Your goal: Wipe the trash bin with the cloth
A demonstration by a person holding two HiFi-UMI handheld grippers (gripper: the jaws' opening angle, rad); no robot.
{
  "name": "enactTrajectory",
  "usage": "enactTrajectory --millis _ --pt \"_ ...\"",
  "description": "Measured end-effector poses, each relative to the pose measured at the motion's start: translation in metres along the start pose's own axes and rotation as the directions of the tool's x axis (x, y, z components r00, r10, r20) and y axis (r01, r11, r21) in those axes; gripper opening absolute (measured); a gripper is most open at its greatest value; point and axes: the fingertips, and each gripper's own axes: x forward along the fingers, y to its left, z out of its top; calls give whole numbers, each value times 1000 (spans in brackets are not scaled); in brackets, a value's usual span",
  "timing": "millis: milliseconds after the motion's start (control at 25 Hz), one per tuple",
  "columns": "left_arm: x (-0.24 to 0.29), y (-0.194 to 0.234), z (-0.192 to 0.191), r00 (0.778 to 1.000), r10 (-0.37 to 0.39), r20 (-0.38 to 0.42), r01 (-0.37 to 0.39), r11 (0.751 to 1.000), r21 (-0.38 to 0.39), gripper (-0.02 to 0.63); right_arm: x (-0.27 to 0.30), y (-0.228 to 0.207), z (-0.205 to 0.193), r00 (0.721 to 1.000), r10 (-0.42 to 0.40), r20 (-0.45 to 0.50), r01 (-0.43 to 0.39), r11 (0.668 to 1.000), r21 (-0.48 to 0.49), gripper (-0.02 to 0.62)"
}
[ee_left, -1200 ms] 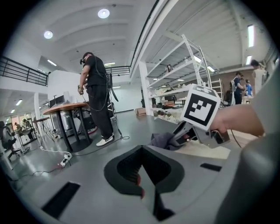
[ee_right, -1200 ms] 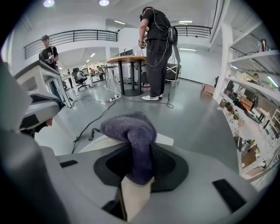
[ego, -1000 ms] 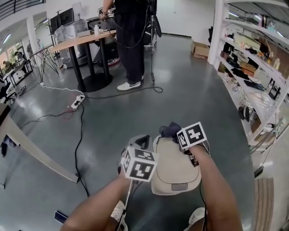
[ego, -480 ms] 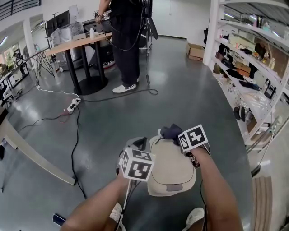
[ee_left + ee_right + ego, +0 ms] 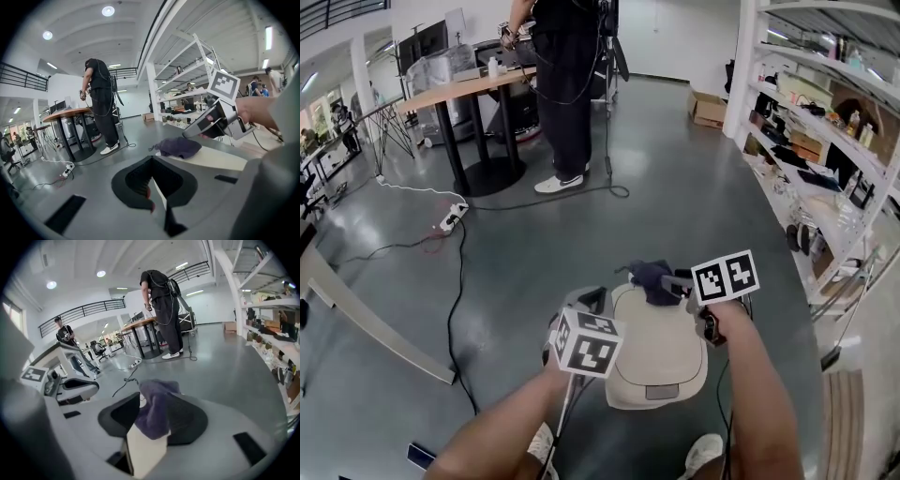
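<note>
The beige trash bin [image 5: 661,361] stands on the floor right below me, its flat lid [image 5: 211,160] facing up. A dark purple cloth [image 5: 651,279] lies bunched on the lid's far edge. My right gripper [image 5: 675,282] is shut on that cloth [image 5: 157,405], and the beige lid [image 5: 143,448] shows under it. The right gripper [image 5: 190,135] also appears in the left gripper view, holding the cloth [image 5: 180,146]. My left gripper [image 5: 589,302] is at the bin's left rim, jaws nearly together with a thin beige strip of the bin [image 5: 157,197] between them.
A person [image 5: 562,84] stands at a round-legged table [image 5: 473,89] at the far side. A black cable [image 5: 455,281] and a power strip [image 5: 452,218] lie on the grey floor to the left. Loaded shelves [image 5: 825,131] line the right. A white sloping beam [image 5: 366,323] is at the left.
My right gripper's body has swung a little to the right while the cloth stays on the lid's far edge. The left gripper has kept its place at the bin's left rim.
</note>
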Motion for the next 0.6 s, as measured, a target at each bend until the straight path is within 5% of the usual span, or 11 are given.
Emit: enactTrajectory --millis 240,600 --pt "3 -3 -2 1000 -8 -11 8 1000 4 0 20 -13 -26 976 -183 -116 158 967 -198 158" --pt "-1 -4 -6 1000 -7 -16 7 1000 20 0 27 -8 -30 959 -247 -139 217 955 -201 77"
